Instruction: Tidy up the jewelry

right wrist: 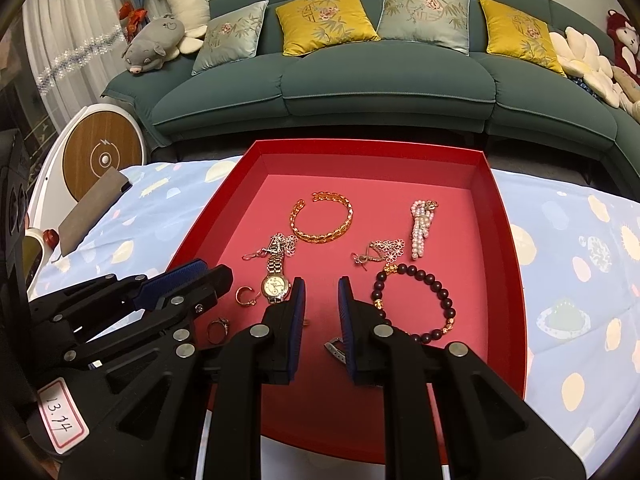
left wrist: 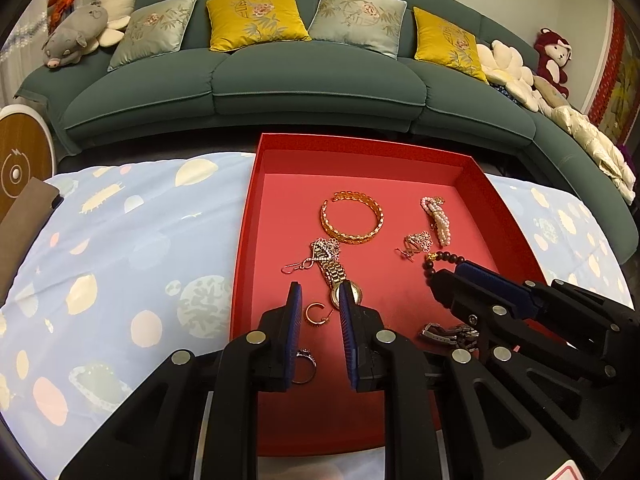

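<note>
Both grippers, left (left wrist: pixel 319 300) and right (right wrist: pixel 321 296), hover slightly open and empty over the red tray (right wrist: pixel 505 240), where the bangle (right wrist: pixel 322 218), watch (right wrist: pixel 275 284) and bead bracelet (right wrist: pixel 416 300) lie.

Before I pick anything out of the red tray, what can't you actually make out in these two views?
- Silver clasp piece: right wrist view, mostly behind the right gripper; left wrist view, partly under that gripper's body.
- Ring: left wrist view, half hidden by the left gripper finger.
- Dark bead bracelet: left wrist view, mostly covered by the right gripper.
- Watch hands: too small to read.
</note>
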